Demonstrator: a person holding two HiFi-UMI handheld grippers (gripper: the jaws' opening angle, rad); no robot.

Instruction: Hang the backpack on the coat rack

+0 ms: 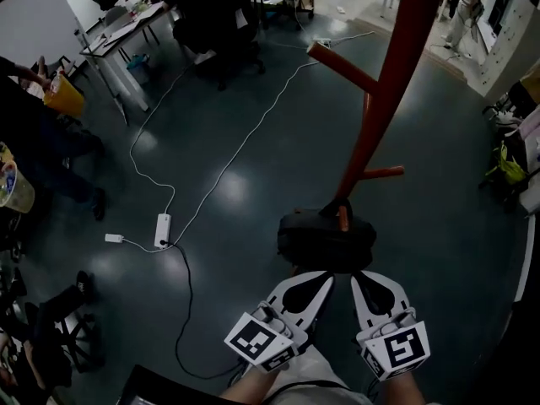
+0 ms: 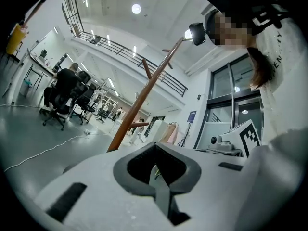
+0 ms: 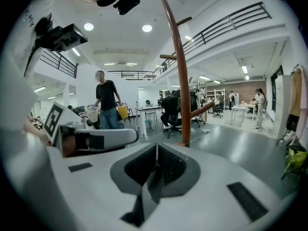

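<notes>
A black backpack (image 1: 327,241) sits low against the orange coat rack (image 1: 384,83), and its top loop appears to lie over a short orange peg (image 1: 342,218). My left gripper (image 1: 323,282) and right gripper (image 1: 363,282) are side by side just in front of the backpack, a little apart from it. Both are shut with nothing between the fingers. In the left gripper view the rack's pole (image 2: 144,95) rises beyond my shut left gripper (image 2: 155,150). The same pole (image 3: 182,81) stands past my right gripper (image 3: 156,150) in the right gripper view. The backpack shows in neither gripper view.
A white power strip (image 1: 162,230) with a long white cable lies on the dark floor to the left. People stand or sit at the left edge (image 1: 51,142). Desks and office chairs (image 1: 211,24) fill the back. Bags lie at the right (image 1: 506,167).
</notes>
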